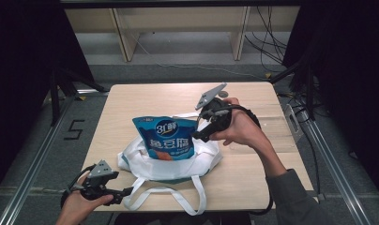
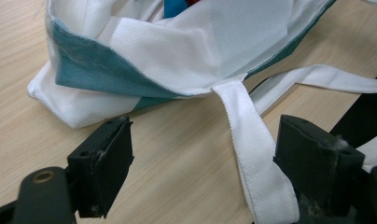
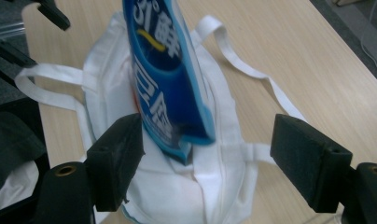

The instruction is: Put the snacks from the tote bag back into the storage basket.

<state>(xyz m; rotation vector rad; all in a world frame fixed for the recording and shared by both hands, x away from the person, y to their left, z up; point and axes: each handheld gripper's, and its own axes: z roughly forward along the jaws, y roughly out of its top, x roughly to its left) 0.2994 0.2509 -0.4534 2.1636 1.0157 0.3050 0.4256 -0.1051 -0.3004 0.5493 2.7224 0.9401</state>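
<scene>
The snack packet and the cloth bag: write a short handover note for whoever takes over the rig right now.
Left tool: open, low at the table's near edge, one white strap between its jaws, not gripped.
Right tool: open, just beside the blue snack packet, not holding it.
The packet stands partly inside the white cloth bag at mid-table.
Done: packet started into bag.
Left, probably: push it fully in, gather the straps.

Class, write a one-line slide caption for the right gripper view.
Open right gripper faces a blue snack pouch standing in a white tote bag.
</scene>
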